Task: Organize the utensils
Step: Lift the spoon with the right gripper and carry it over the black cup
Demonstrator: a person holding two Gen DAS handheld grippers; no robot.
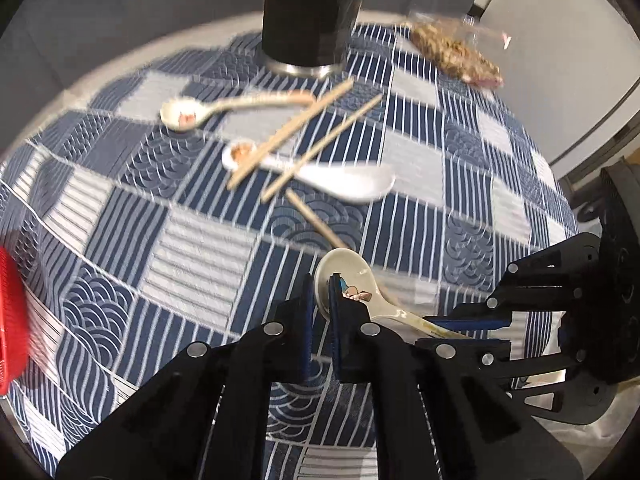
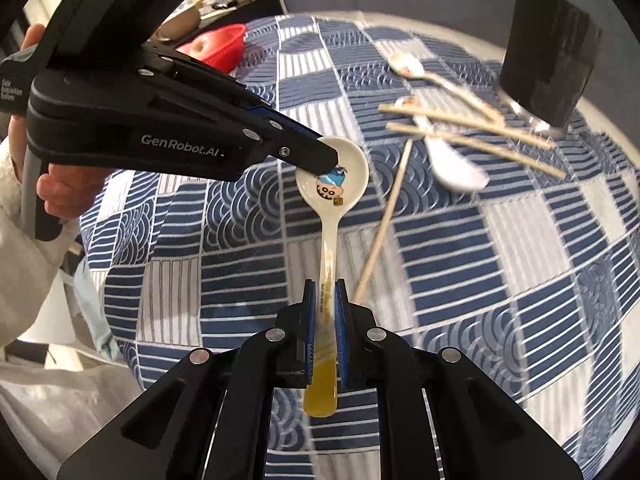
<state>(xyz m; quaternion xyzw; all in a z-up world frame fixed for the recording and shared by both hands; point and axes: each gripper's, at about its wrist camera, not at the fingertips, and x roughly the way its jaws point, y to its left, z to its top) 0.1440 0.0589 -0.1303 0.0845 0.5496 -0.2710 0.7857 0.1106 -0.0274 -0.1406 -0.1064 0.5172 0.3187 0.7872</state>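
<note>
Cartoon spoon [image 2: 332,184] above the counter [image 2: 460,248] – handle clamped in right hand-held gripper [image 2: 325,292], bowl rim pinched by left hand-held gripper [image 1: 320,292], seemingly fully closed; chopsticks [image 1: 304,136] scattered beyond.

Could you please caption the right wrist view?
Both grippers hold one cartoon spoon above the blue patterned tablecloth.

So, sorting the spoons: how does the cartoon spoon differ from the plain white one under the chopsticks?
The cartoon spoon is held off the cloth by both grippers; the white spoon lies on the table. The cartoon spoon's handle is yellowish; the white spoon's is white. Two chopsticks cross the white spoon, none the cartoon spoon. Both look like ceramic soup spoons.
</note>
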